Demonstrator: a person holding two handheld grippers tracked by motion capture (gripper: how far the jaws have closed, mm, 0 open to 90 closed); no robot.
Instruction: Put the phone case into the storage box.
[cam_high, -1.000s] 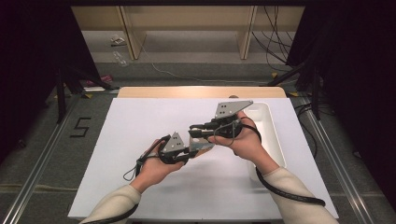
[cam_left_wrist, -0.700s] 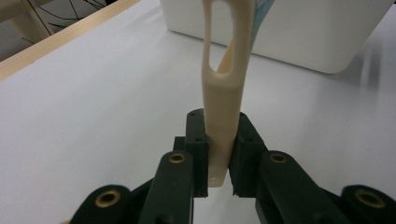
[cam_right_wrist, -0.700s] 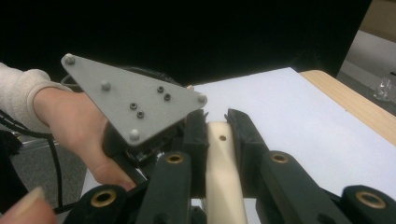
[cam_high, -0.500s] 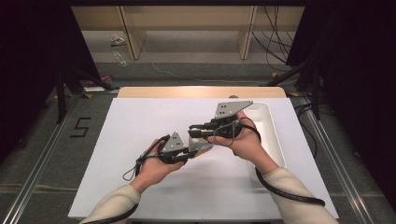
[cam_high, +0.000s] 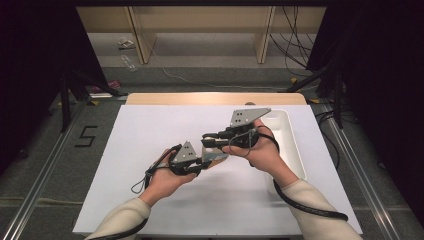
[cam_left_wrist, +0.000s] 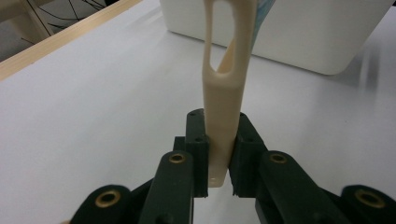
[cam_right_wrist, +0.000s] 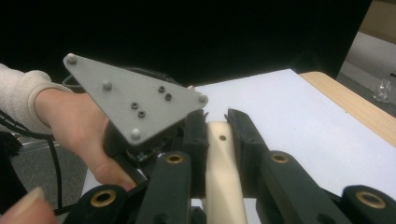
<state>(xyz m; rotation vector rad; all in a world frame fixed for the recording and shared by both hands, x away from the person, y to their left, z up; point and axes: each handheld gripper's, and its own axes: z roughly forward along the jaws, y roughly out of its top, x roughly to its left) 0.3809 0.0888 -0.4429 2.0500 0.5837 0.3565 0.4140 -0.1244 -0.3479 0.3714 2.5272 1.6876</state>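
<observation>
Cream slotted plastic tool (cam_left_wrist: 224, 93); clamped at both ends, held above the table.

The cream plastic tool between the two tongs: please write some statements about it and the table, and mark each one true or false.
1. The left tongs are shut on the handle of the cream plastic tool. True.
2. The right tongs are open and hold nothing. False: they are shut on the same cream tool, on its end with a small hole.
3. A white tray stands on the table's right side. True.
4. The tool lies inside the white tray. False: it is held up between the two tongs, over the white table.
5. The tool's handle has a long slot. True.
</observation>
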